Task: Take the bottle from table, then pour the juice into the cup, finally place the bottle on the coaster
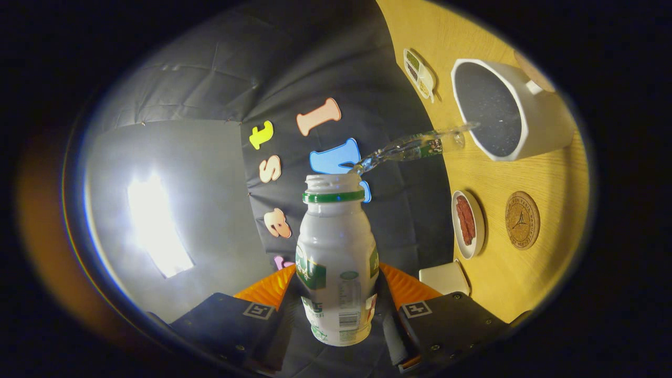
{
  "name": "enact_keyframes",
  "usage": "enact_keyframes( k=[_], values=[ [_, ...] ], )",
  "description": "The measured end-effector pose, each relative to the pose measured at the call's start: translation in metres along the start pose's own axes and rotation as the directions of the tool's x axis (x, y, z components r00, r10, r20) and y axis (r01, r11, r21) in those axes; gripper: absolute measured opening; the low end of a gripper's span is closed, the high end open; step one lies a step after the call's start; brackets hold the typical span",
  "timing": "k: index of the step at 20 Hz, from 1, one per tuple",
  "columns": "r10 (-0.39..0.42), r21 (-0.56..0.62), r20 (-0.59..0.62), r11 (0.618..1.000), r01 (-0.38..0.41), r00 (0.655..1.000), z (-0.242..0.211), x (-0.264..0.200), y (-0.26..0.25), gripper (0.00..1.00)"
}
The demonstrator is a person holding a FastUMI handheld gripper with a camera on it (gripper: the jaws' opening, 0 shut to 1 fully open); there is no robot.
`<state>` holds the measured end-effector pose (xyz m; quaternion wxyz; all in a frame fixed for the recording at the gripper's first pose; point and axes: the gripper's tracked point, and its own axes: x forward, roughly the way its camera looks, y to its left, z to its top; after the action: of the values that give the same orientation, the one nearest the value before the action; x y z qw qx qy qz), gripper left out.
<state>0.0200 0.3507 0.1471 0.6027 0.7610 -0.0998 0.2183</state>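
My gripper [336, 304] is shut on a white plastic bottle [336, 252] with a green neck ring, held between the fingers and rolled hard onto its side relative to the table. Its open mouth [334, 182] points ahead of the fingers. A clear stream of liquid [415, 147] leaves the mouth and arcs across into the white cup [541, 121], landing just inside its rim on the dark interior [491, 110]. The round cork coaster [522, 219] lies on the wooden table [488, 173], beside the cup and nearer to the fingers.
A small white dish of red strips [466, 223] lies next to the coaster. A white tray with green items [419, 73] sits beyond the cup. A pale square block [445, 277] rests near one finger. The dark cloth booth wall [294, 63] and a bright light patch [157, 226] lie beyond the bottle.
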Motion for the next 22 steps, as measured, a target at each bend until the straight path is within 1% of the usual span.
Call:
enact_keyframes(
  k=[22],
  values=[
    [-0.030, 0.048, 0.023, 0.998, 0.029, 0.999, 0.004, -0.003, -0.011, 0.73]
  ],
)
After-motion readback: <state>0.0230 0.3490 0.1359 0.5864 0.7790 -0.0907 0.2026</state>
